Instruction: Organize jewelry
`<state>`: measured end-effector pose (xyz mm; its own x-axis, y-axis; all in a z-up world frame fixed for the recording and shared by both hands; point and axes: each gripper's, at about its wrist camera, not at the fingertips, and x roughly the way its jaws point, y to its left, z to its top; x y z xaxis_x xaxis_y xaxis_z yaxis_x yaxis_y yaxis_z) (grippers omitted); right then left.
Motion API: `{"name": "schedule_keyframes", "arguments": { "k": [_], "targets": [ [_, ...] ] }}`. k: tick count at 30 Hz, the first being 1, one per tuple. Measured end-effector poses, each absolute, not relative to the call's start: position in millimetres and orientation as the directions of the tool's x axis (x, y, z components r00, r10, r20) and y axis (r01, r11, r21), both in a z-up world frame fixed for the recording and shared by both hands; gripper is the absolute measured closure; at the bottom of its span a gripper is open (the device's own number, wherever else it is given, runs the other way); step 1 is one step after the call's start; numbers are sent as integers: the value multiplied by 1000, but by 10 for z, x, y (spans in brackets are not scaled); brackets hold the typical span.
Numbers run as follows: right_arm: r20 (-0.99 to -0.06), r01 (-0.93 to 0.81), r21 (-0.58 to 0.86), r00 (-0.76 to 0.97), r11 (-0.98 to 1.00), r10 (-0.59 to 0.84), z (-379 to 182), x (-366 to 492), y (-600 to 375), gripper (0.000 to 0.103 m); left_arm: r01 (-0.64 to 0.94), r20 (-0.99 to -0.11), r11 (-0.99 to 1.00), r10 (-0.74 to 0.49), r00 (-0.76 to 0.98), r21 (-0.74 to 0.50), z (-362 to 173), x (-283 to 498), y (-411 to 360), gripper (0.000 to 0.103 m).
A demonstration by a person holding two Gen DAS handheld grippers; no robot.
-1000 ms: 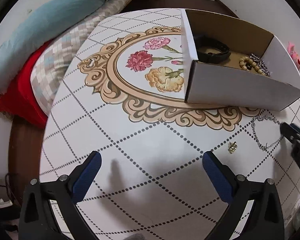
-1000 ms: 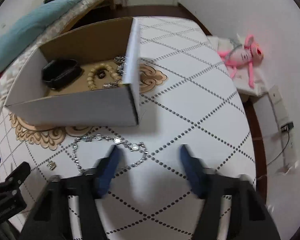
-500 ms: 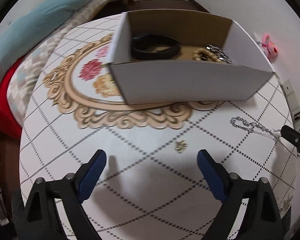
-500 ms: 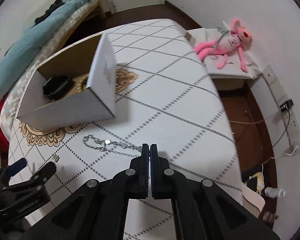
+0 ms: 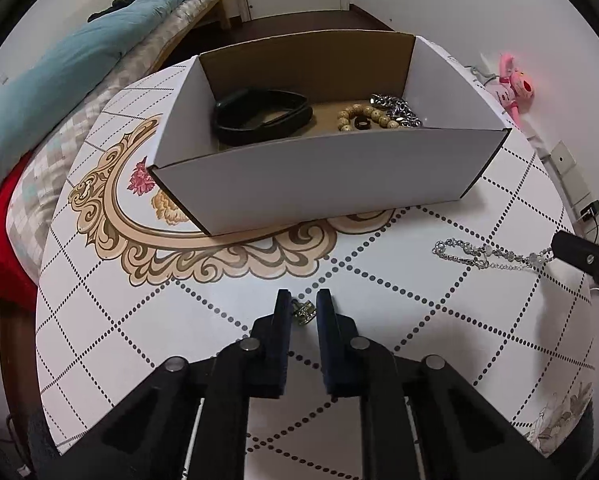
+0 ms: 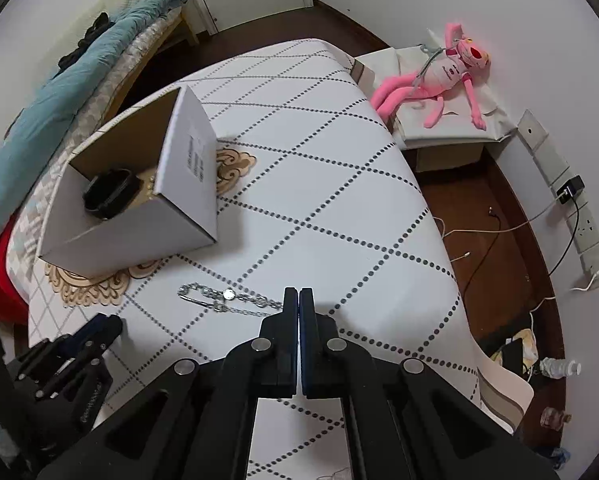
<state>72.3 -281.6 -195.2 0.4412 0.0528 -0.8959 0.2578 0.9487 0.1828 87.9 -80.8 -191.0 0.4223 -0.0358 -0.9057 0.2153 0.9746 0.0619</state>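
Note:
A white cardboard box [image 5: 319,176] stands on the table and holds a black band [image 5: 263,116], a bead bracelet [image 5: 363,118] and a metal chain [image 5: 399,110]. My left gripper [image 5: 302,308] is closed around a small gold earring [image 5: 302,312] on the tabletop in front of the box. My right gripper [image 6: 298,300] is shut on the end of a silver chain necklace [image 6: 223,300] that trails left on the table. The necklace also shows in the left wrist view [image 5: 483,254], with the right gripper's tip [image 5: 567,246] at its end.
The table has a white cloth [image 6: 319,200] with dotted diamonds and a floral medallion [image 5: 139,216]. A bed with a teal blanket [image 5: 59,68] lies on the left. A pink plush toy [image 6: 439,76] and floor cables [image 6: 499,232] lie to the right.
My left gripper moved forward and closed around the gold earring. My right gripper stays shut on the necklace end and has shifted slightly.

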Motion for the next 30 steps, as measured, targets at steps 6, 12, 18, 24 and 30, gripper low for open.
{"name": "schedule_keyframes", "arguments": {
  "k": [6, 12, 18, 24, 30],
  "targets": [
    [-876, 225, 221, 473, 949, 92, -1741, 727, -2747, 103, 211, -904, 976, -49, 424, 47, -1928, 941, -729, 96],
    [-840, 158, 263, 522, 952, 145, -1407, 745, -2645, 103, 210, -901, 978, -100, 423, -10, -1745, 938, -659, 101],
    [-796, 88, 282, 578, 956, 181, -992, 753, -2553, 103, 180, -882, 977, -180, 436, -111, -1414, 983, -466, 101],
    [-812, 92, 307, 544, 947, 211, -1071, 853, -2674, 103, 153, -865, 978, -200, 460, -144, -1253, 995, -304, 101],
    [-913, 184, 255, 369, 949, 174, -1922, 918, -2820, 61, 118, -887, 981, -192, 421, -156, -1444, 955, -207, 101]
  ]
}}
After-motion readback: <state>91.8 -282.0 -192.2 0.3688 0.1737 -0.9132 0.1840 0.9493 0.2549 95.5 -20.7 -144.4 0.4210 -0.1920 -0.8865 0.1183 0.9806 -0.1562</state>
